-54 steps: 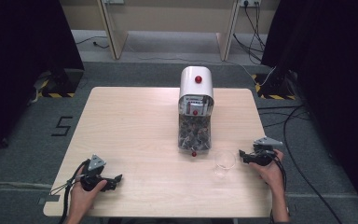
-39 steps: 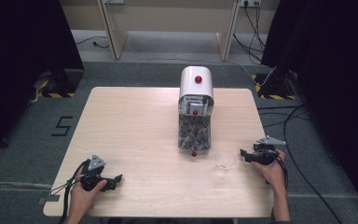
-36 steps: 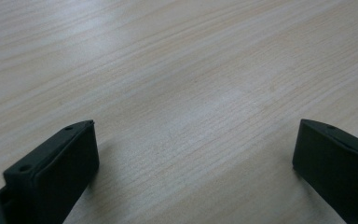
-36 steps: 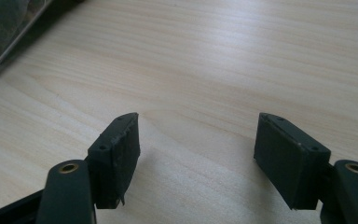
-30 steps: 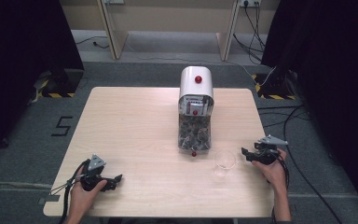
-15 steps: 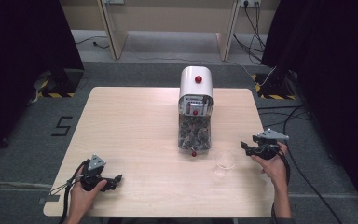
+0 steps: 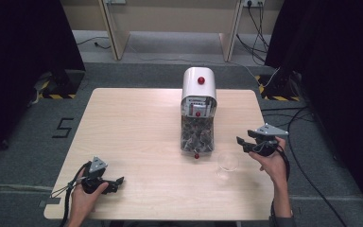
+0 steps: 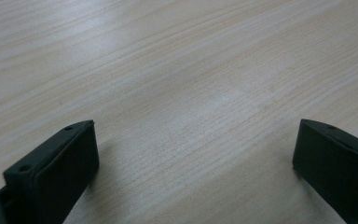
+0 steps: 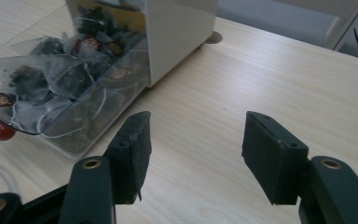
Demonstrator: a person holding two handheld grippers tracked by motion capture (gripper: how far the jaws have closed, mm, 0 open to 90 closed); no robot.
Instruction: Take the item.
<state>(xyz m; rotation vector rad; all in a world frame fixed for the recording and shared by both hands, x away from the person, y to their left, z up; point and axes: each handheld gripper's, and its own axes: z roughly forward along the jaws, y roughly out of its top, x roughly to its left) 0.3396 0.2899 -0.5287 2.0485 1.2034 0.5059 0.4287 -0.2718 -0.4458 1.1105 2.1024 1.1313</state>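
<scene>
Nothing has gone into the clear glass (image 7: 228, 163) yet; it stands empty on the table (image 7: 137, 127), just in front of the dispenser (image 7: 198, 113). The dispenser's clear bin (image 9: 70, 88) is packed with tea bags (image 9: 42, 74), none of them taken out. The right claw (image 7: 244, 143) hovers just right of the glass, jaws spread and empty. The left claw (image 7: 116, 182) rests at the near left edge, well apart, also spread wide with nothing in it. To my eye, everything is left to do.
</scene>
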